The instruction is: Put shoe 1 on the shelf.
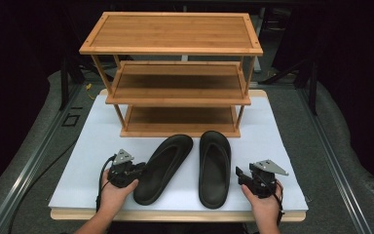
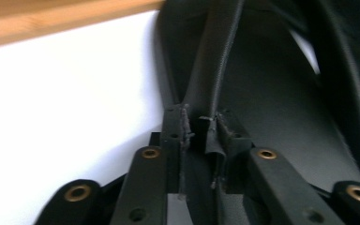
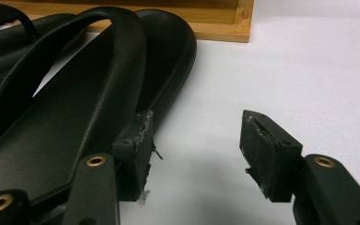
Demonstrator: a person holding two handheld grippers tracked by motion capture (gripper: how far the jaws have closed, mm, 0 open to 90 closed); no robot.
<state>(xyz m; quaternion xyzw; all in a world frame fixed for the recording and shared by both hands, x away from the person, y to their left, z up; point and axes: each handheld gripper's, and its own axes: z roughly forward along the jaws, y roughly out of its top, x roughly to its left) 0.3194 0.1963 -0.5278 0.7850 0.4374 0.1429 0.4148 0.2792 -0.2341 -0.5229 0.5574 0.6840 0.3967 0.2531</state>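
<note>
Three-tier bamboo shoe rack [image 1: 175, 48] stood at back of white table mat [image 1: 282, 146]; all 3 shelves bare. 2 black rubber flip-flops lay in front, side by side: left flip-flop [image 1: 163, 168] angled, right flip-flop [image 1: 215, 168] straight. Left gripper [image 1: 137, 169] was at left flip-flop's outer edge, jaws nearly together, clamped on its black strap [image 2: 215, 70]. Right gripper [image 1: 240, 176] sat just beside right flip-flop, jaws wide apart, holding nothing. Path to rack unobstructed.
</note>
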